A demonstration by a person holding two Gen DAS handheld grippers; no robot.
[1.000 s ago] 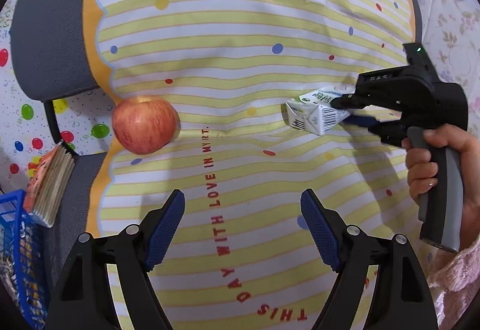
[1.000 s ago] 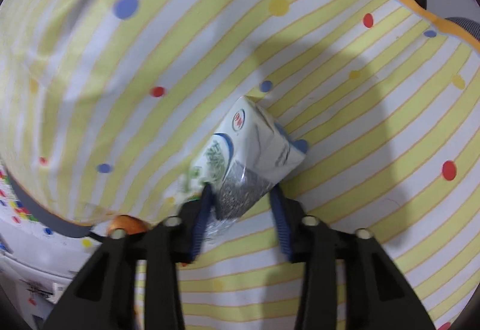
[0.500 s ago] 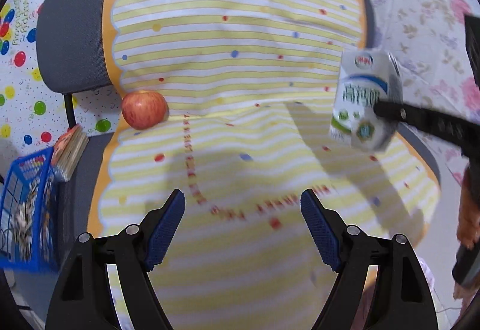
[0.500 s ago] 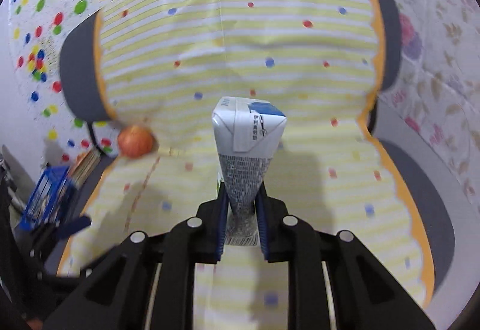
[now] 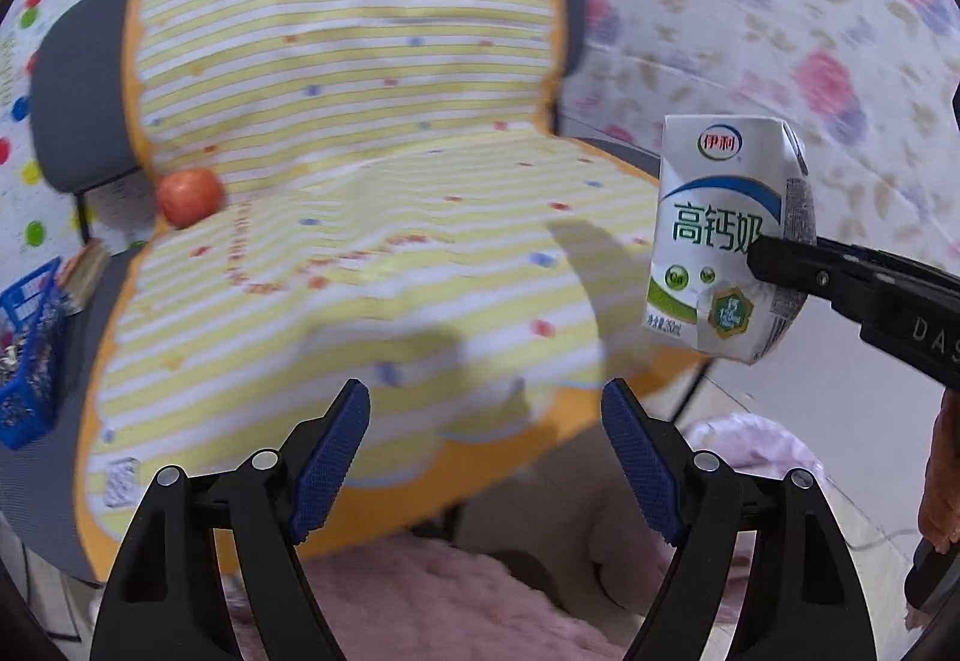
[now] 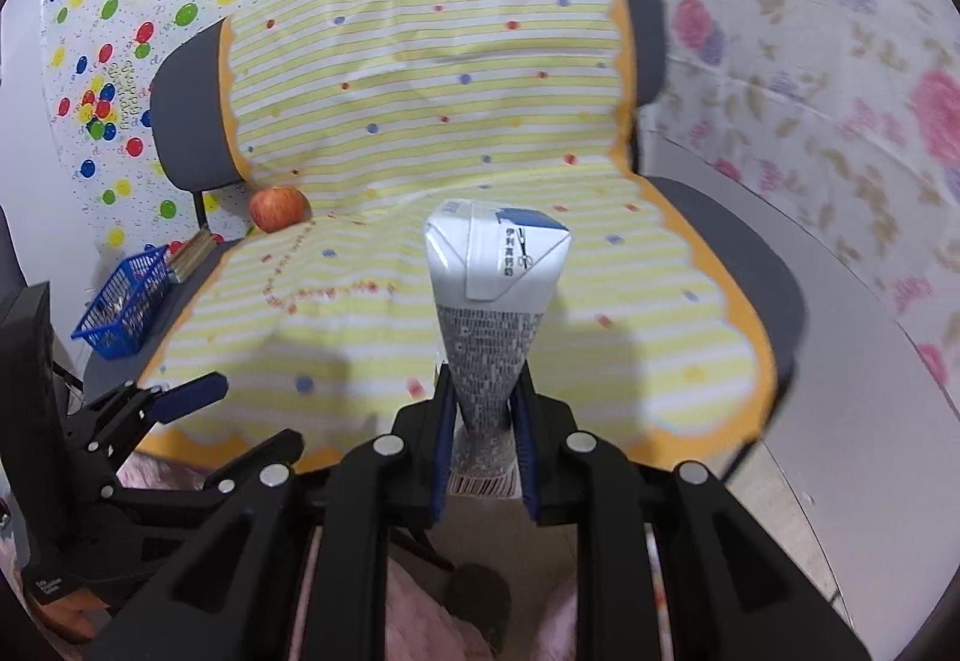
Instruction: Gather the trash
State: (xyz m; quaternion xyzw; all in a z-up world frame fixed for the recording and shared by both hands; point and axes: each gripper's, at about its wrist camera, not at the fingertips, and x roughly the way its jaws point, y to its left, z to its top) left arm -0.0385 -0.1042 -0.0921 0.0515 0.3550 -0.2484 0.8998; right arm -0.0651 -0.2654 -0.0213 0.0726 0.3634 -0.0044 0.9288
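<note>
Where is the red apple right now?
In the right wrist view the apple sits far left, on the striped cover's edge, where seat meets backrest, just above the blue basket.

Striped seat cover point(image 6: 540, 169) lies mostly open; apple point(image 6: 276, 208) blocks its far-left corner.

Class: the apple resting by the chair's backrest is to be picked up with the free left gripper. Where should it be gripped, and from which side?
Grip the apple across its widest part, coming from above and in front: it is round, and the backrest blocks the rear. The left gripper stands open.
</note>
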